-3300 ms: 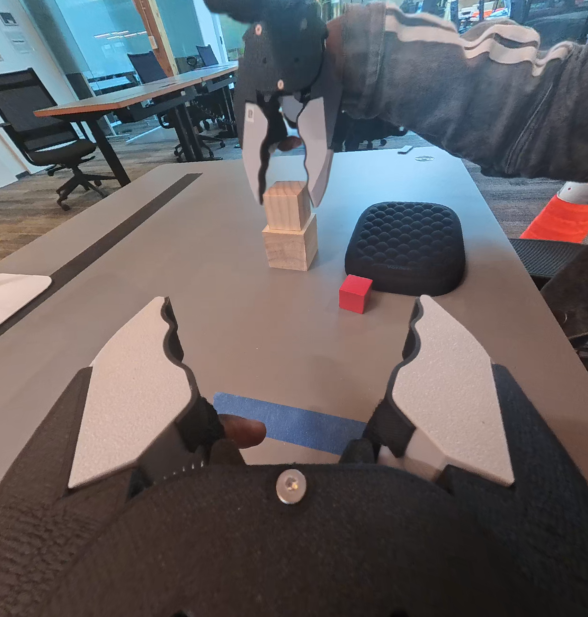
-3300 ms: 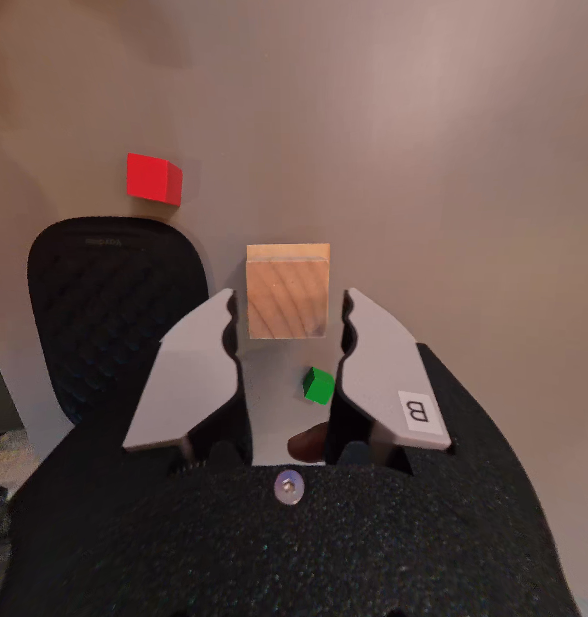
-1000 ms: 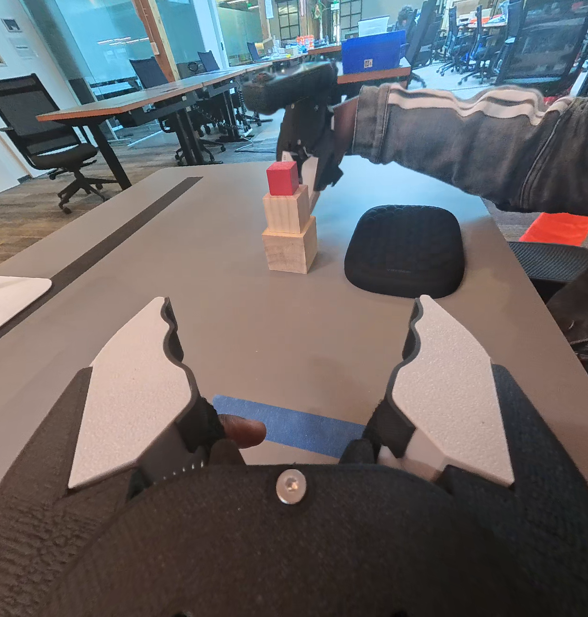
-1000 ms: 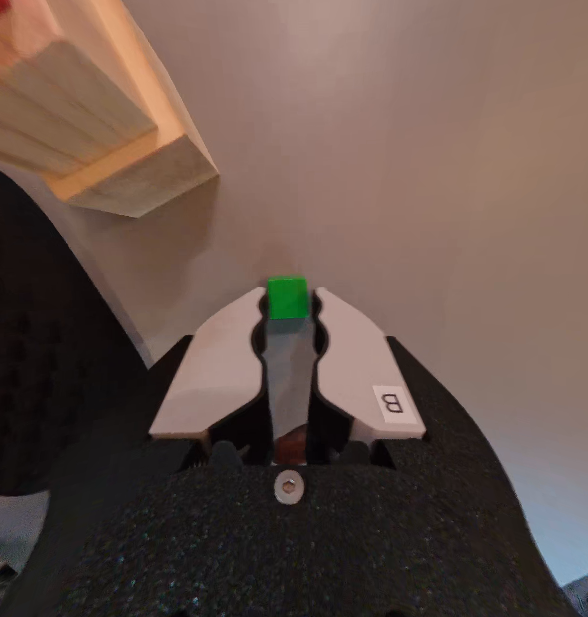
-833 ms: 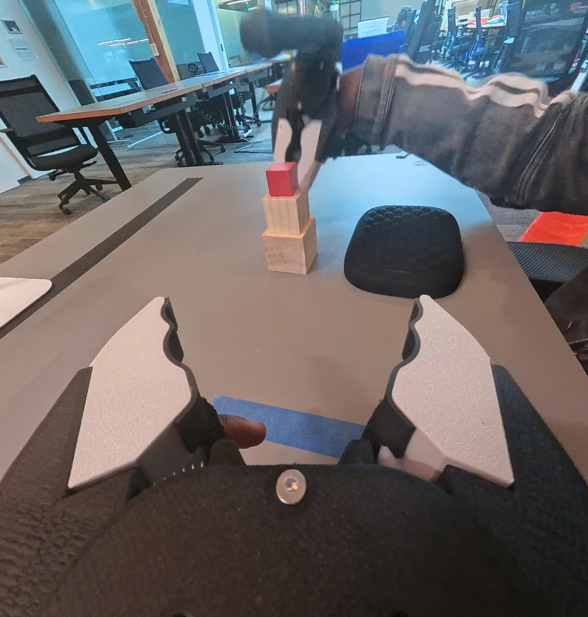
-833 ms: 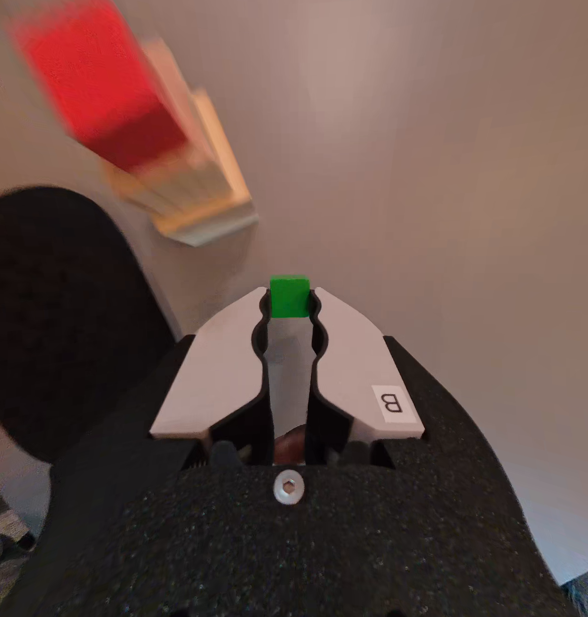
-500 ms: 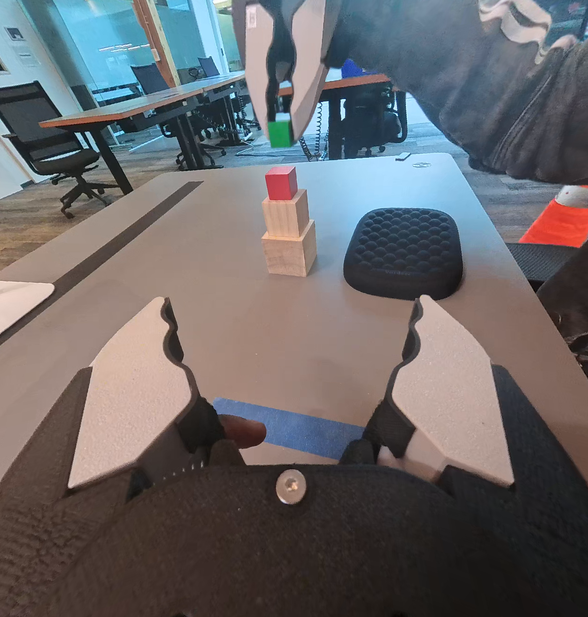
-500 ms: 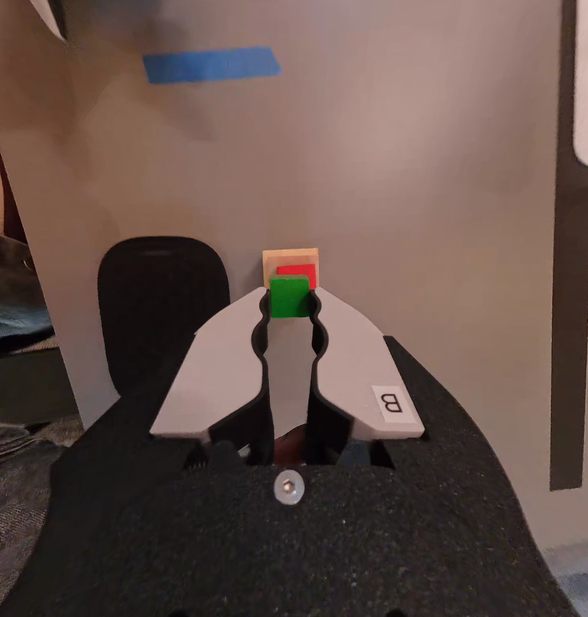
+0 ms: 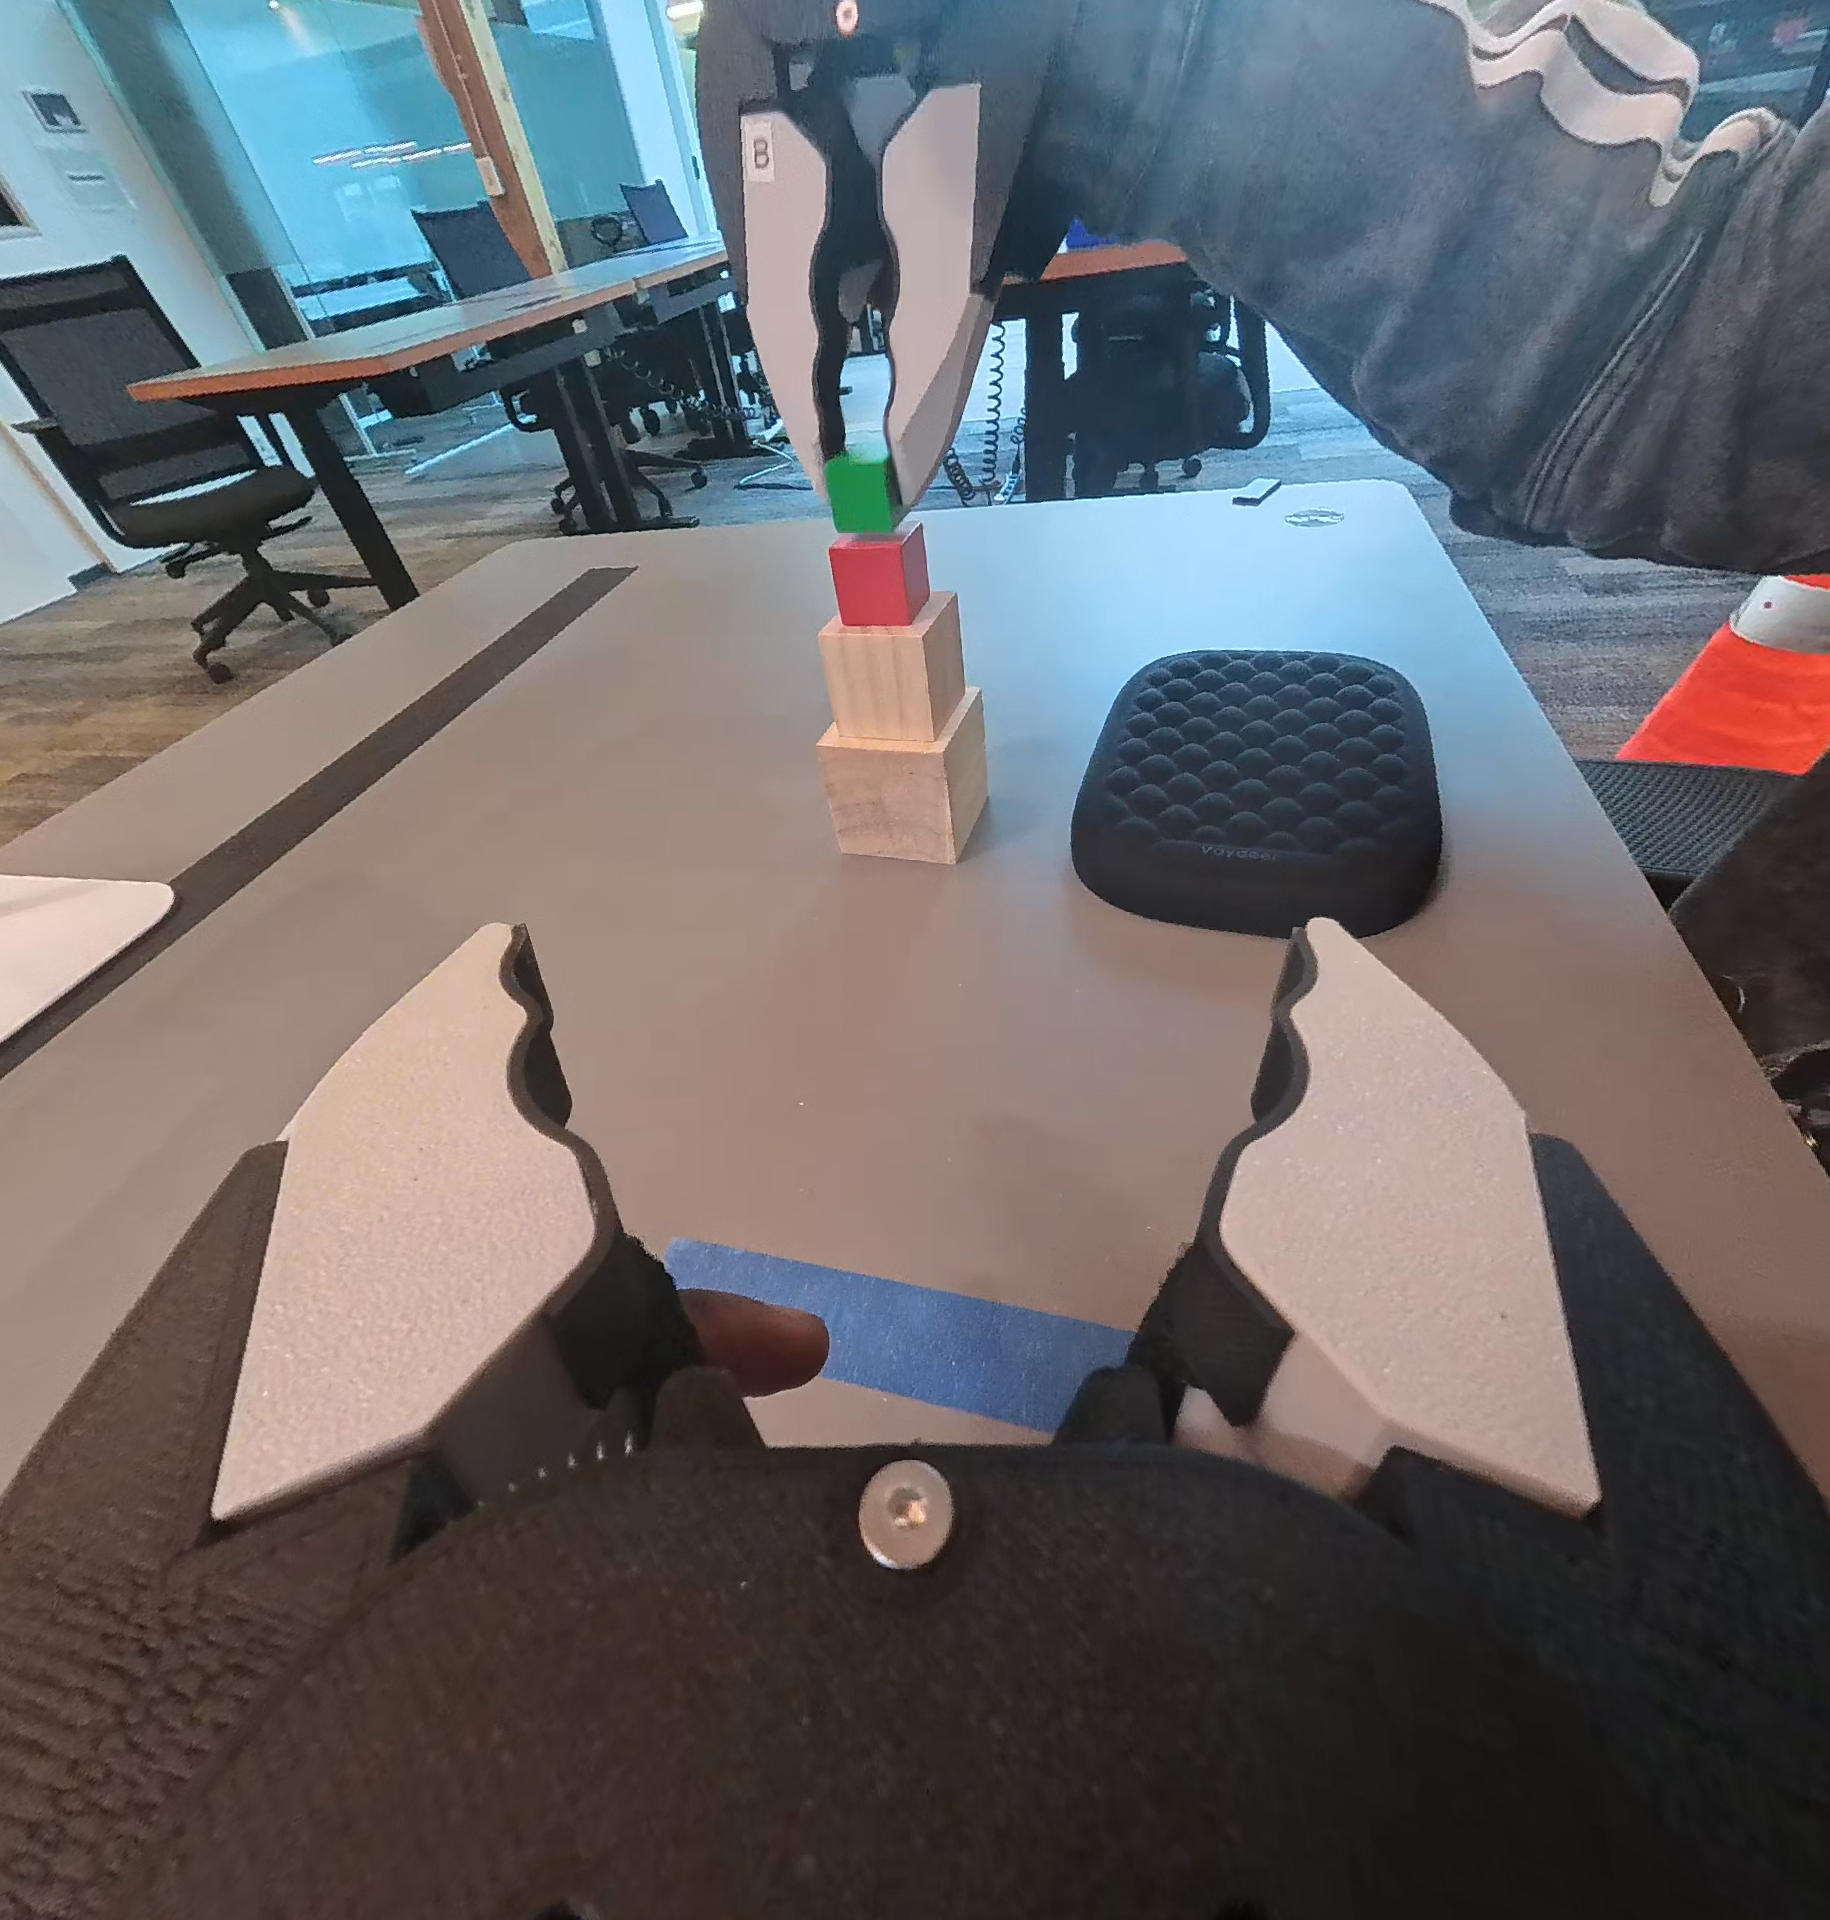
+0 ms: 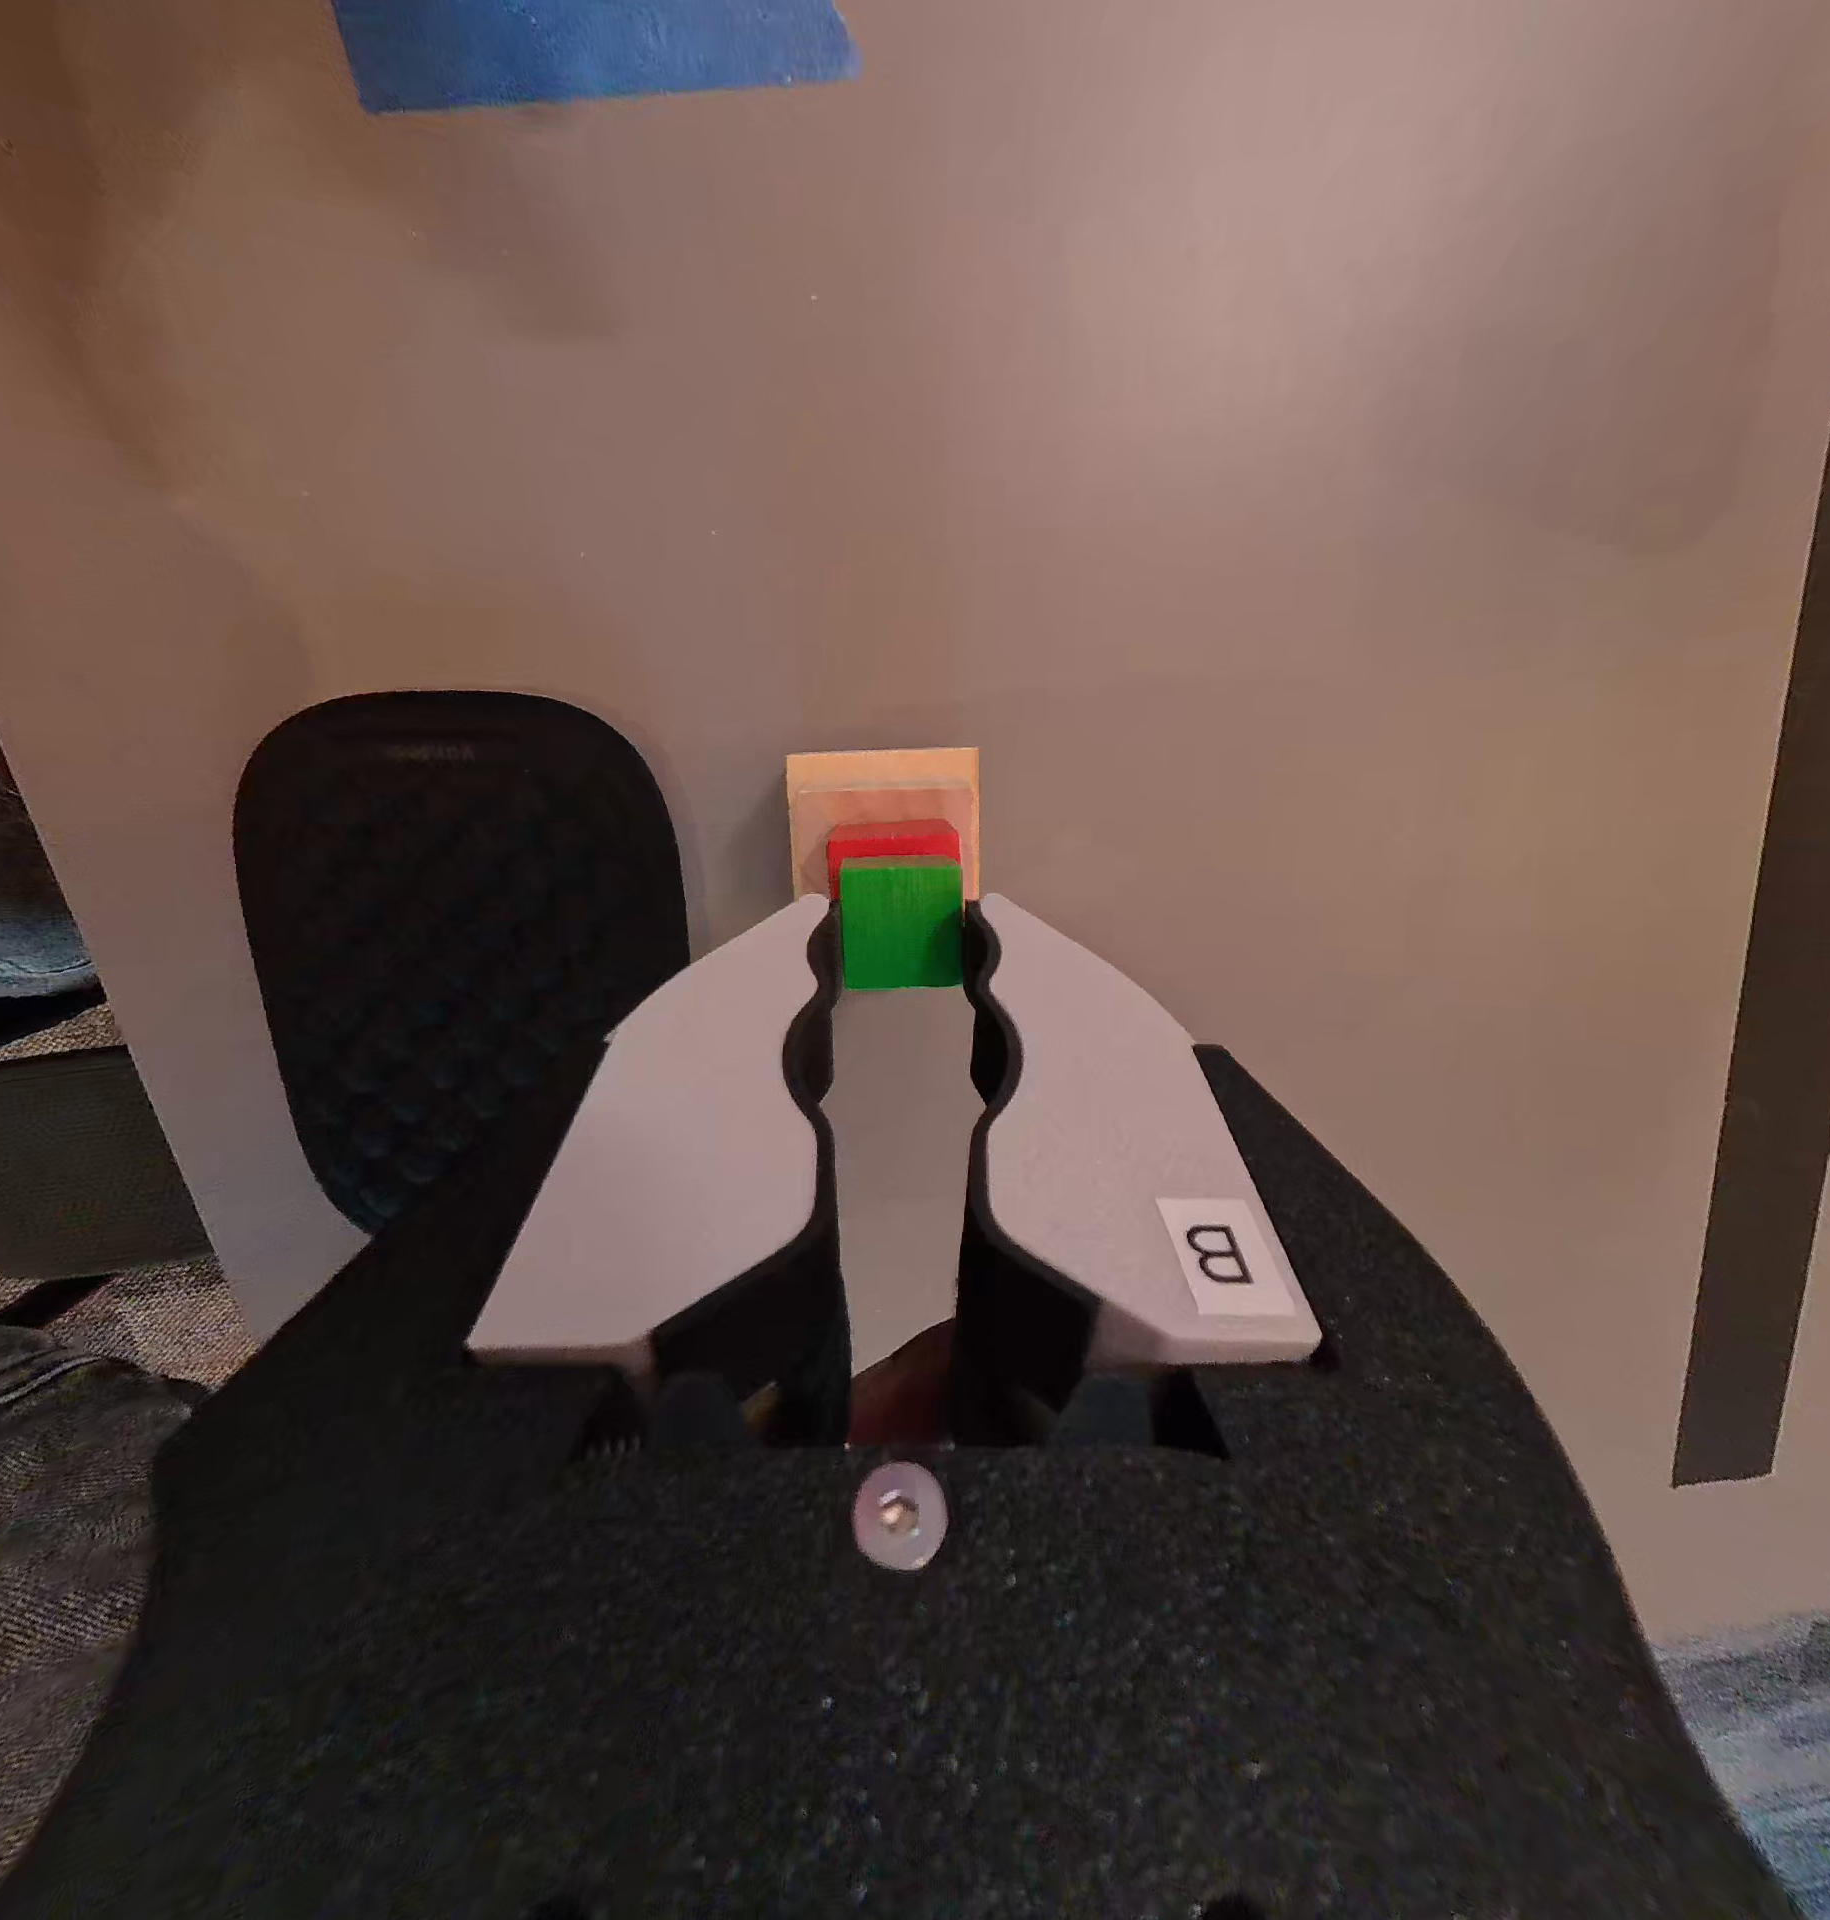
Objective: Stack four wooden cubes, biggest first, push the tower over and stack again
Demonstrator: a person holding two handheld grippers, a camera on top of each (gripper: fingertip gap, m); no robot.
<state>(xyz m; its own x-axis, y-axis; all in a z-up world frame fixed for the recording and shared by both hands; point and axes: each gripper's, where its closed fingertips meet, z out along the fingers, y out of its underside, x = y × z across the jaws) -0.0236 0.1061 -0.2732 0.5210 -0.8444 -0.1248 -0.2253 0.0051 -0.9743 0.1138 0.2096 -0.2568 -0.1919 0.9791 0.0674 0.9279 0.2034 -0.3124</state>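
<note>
A tower stands on the grey table (image 9: 682, 987): a large plain wooden cube (image 9: 898, 792) at the bottom, a smaller plain wooden cube (image 9: 888, 667) on it, and a red cube (image 9: 876, 575) on top. My right gripper (image 9: 861, 473) points straight down and is shut on a small green cube (image 9: 857, 495), held just above the red cube. From above, the green cube (image 10: 900, 923) sits between my right fingertips (image 10: 1004, 935), over the red cube (image 10: 890, 837). My left gripper (image 9: 911, 997) is wide open and empty, low over the near table.
A black cushioned pad (image 9: 1254, 790) lies right of the tower. A blue tape strip (image 9: 942, 1340) marks the near table. A dark stripe (image 9: 298, 800) runs along the left and a white pad (image 9: 38, 935) lies at the left edge. Office desks and chairs stand behind. Spacing between my two grippers at the tips: around 20 cm.
My right gripper picked up the green cube behind the tower, lifted it, and lowered it to just above the red cube. My left gripper has not moved.
</note>
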